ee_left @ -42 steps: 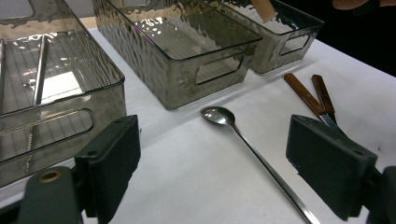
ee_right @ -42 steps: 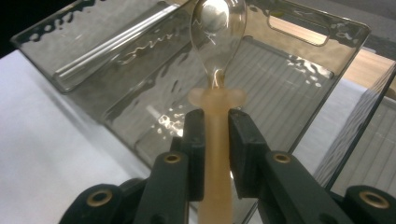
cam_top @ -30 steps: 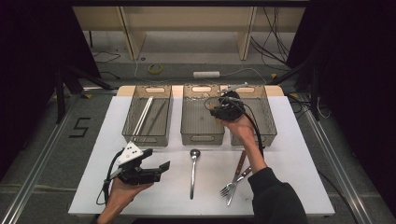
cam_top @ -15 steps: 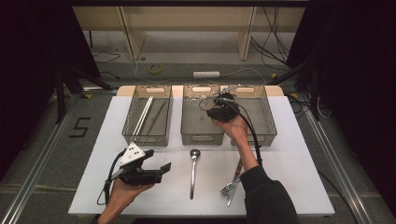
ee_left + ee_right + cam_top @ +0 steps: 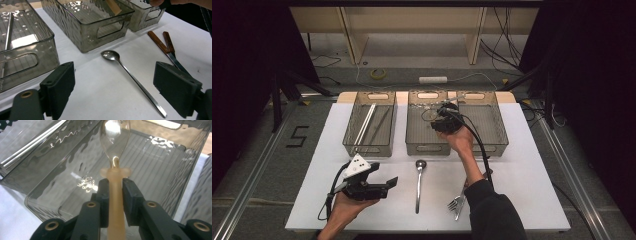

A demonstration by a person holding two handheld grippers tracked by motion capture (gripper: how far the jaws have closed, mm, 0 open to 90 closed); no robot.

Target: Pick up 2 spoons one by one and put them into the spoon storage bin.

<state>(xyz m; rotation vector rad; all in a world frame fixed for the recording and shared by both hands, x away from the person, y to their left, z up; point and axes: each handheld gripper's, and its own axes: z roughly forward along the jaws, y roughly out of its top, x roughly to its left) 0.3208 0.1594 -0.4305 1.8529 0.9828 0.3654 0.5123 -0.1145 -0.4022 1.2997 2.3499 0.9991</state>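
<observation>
R gripper [image 5: 115, 192] clamps spoon [image 5: 114, 135] over mid bin [image 5: 160, 162]; steel spoon [image 5: 130, 72], fork [image 5: 457, 204] nearby.

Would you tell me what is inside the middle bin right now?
Over the middle bin, the right gripper holds a spoon with a pale handle; the ribbed floor beneath looks bare. The near corner, behind the jaws, is hidden.

Left tongs [image 5: 388, 184] black with broad flat pads, brass-ringed pivot screws, grey three-cornered plate with dark dots on top, black cable trailing, right tongs [image 5: 115, 191] black, same brass-ringed screws, thick black cable, dark long sleeve on right arm, left forearm bare
</observation>
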